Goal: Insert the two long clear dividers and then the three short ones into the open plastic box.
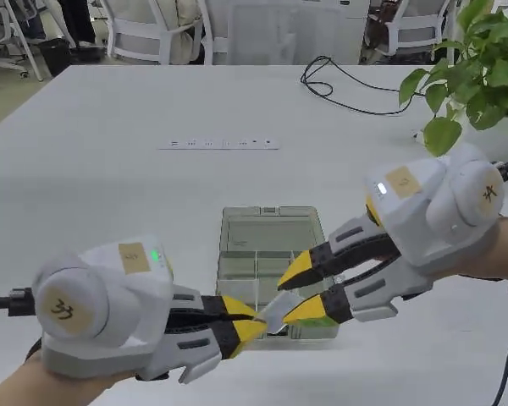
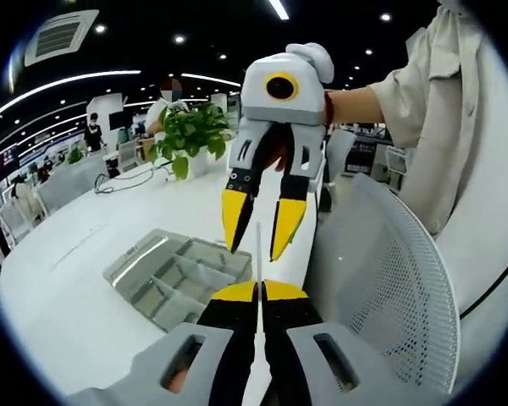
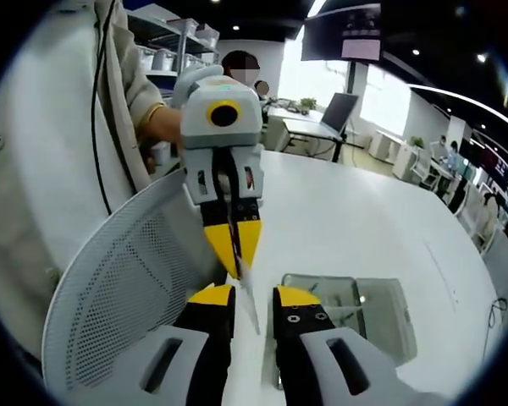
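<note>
The open clear plastic box [image 1: 264, 230] lies on the white table, with some dividers standing in it. Just above its near edge my left gripper [image 1: 252, 320] is shut on a short clear divider [image 1: 273, 315]. In the left gripper view that divider [image 2: 258, 254] is a thin edge rising from the shut jaws of the left gripper [image 2: 258, 290], beside the box [image 2: 178, 275]. Facing it, my right gripper [image 1: 285, 300] is open, its yellow tips on either side of the divider's free end. The right gripper view has the divider [image 3: 247, 292] between the open jaws of the right gripper [image 3: 254, 296].
A white power strip [image 1: 218, 145] lies farther back on the table, a black cable [image 1: 339, 85] beyond it. A potted plant [image 1: 478, 68] stands at the right edge. A white mesh chair [image 2: 381, 279] is close behind the person.
</note>
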`<state>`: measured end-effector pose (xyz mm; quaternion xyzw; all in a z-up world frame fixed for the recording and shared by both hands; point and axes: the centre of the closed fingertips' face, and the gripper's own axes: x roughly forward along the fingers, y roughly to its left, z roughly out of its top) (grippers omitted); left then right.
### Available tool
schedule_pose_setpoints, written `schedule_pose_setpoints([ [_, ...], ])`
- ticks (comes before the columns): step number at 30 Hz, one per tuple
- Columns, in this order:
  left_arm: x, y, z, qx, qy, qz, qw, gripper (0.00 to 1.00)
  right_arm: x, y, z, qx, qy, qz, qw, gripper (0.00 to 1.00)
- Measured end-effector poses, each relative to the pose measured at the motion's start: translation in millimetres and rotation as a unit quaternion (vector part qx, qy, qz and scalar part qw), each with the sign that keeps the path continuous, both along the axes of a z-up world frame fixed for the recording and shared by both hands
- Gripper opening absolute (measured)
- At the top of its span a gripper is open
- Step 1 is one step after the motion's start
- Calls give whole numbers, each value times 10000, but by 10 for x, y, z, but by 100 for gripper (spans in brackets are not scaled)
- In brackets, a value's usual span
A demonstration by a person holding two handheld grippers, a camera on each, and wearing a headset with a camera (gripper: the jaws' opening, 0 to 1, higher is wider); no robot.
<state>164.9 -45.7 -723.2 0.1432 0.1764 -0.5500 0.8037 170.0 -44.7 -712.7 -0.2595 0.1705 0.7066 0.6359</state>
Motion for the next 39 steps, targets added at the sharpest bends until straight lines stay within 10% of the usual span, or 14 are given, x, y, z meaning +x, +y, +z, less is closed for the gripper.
schedule_pose_setpoints([
  [22,-127,-22,5,-5,-78,-531,9986,0,-203,-26,-79,-73,180,339,9992,3],
  [39,30,59,29,-294,1,94,9995,10,-20,-52,-25,-64,-60,-67,9999,2],
])
